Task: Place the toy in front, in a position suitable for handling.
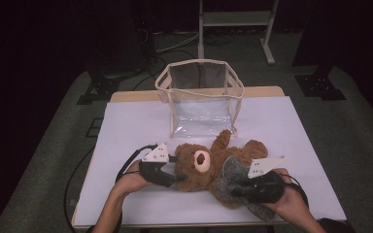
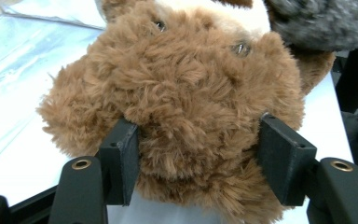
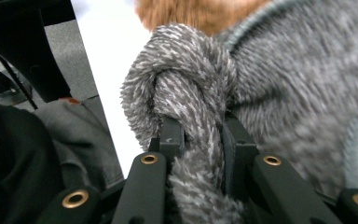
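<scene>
Between our left gripper (image 2: 196,158) jaws we are clamping the brown plush bear's head (image 2: 182,93); our right gripper (image 3: 200,140) is pinching its grey knitted sweater (image 3: 279,93) fold, bear lying crosswise.

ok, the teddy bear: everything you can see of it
The teddy bear is brown shaggy plush with a pale muzzle and a grey fuzzy garment. It lies on its back on the white table cover, one arm raised toward the clear bag. The left gripper clamps its head; the right gripper pinches a fold of the garment.
</scene>
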Available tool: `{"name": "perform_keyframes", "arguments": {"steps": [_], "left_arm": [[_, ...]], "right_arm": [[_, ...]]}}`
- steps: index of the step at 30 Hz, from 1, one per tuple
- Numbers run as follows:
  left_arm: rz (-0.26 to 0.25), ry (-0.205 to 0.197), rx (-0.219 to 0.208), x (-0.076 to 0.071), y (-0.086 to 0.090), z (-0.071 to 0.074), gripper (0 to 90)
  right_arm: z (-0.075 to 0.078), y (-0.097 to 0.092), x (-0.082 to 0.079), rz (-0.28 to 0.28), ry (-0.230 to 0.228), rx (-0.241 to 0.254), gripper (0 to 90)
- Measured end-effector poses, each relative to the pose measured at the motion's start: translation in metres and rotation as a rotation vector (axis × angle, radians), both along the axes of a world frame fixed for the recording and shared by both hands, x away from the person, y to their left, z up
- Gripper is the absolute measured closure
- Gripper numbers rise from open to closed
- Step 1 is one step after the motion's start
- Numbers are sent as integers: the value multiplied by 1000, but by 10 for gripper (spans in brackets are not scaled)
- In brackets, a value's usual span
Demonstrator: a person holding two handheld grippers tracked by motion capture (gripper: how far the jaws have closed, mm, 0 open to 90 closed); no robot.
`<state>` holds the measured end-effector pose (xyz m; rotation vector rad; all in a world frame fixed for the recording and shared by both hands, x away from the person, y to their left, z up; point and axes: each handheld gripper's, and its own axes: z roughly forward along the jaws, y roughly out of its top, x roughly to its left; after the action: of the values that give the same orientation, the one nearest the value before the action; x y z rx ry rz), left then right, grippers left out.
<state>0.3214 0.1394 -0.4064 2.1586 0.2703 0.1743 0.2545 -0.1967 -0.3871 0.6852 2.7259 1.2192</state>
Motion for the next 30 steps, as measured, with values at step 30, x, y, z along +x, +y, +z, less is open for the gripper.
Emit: {"name": "perform_keyframes", "arguments": {"steps": [30], "left_arm": [[-50, 6, 35, -4, 4, -3, 319]], "right_arm": [[36, 37, 54, 6, -95, 30, 721]]}}
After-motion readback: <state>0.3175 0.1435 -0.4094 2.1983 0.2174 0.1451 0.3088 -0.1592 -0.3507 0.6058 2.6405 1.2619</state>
